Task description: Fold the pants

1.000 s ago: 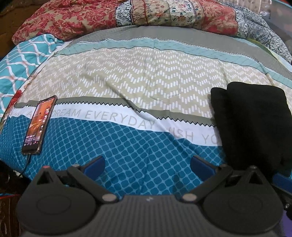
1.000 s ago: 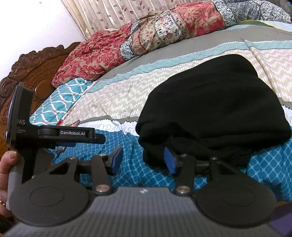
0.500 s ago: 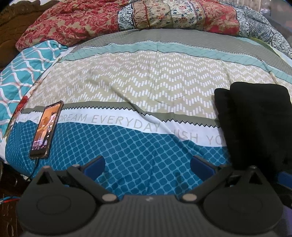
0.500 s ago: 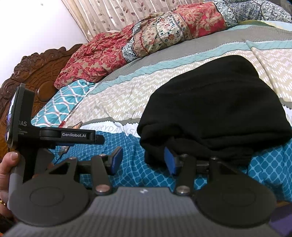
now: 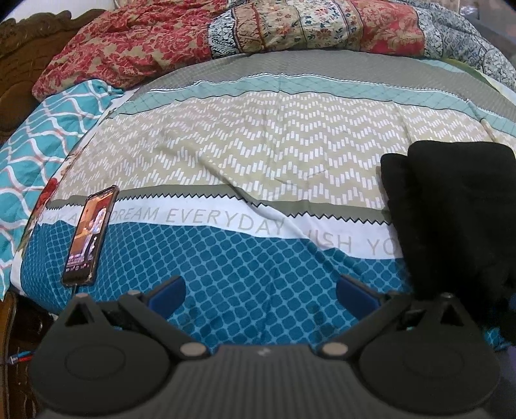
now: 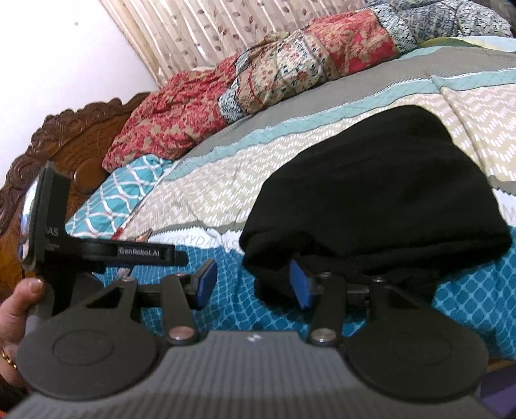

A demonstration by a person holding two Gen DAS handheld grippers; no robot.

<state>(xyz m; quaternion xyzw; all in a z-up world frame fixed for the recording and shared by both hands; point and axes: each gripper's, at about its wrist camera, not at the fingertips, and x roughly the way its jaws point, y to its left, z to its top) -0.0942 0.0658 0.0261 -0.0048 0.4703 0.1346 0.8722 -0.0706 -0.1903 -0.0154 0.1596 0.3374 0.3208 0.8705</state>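
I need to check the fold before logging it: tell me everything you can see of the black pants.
The pants are plain black, soft-looking cloth, folded into a thick, rounded bundle with layered edges at the near end. They lie flat on the bedspread, over its beige, white and blue bands. Both claws are open; neither grips them. The right claw sits at their near edge.

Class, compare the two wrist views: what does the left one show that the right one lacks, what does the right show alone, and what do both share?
Left wrist view only: the whole lit phone lying flat on the bedsheet, and the printed words "DREAM EVERYDAY".

Right wrist view only: the curtain, the carved headboard in full, and the person's left hand holding the other tool.

Both: the folded black pants, the patterned quilt, and open tongs, left and right, holding nothing.
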